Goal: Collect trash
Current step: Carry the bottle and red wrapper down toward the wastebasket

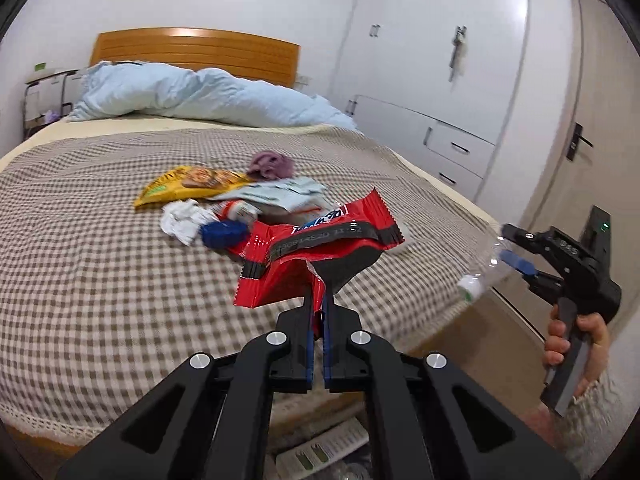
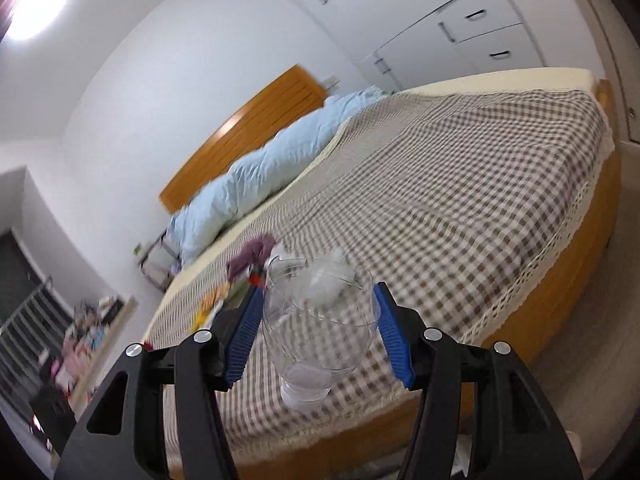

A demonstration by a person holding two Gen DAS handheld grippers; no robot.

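Observation:
My left gripper (image 1: 318, 300) is shut on a red snack wrapper (image 1: 316, 252) and holds it above the checked bed cover (image 1: 100, 280). My right gripper (image 2: 316, 304) is shut on a clear plastic bottle (image 2: 316, 328), its fingers wide around the body; it also shows in the left wrist view (image 1: 516, 256) off the bed's right edge with the bottle (image 1: 480, 276). A trash pile lies mid-bed: a yellow snack bag (image 1: 188, 186), crumpled white paper (image 1: 182, 220), a blue object (image 1: 222, 232), a pale blue packet (image 1: 276, 194) and a purple cloth (image 1: 270, 164).
A light blue duvet (image 1: 192, 94) lies by the wooden headboard (image 1: 192, 50). White wardrobes (image 1: 440, 60) and a door (image 1: 580, 120) stand to the right. Below the bed's foot lie some white packets (image 1: 324, 448). A shelf with clutter (image 2: 84, 344) stands at left.

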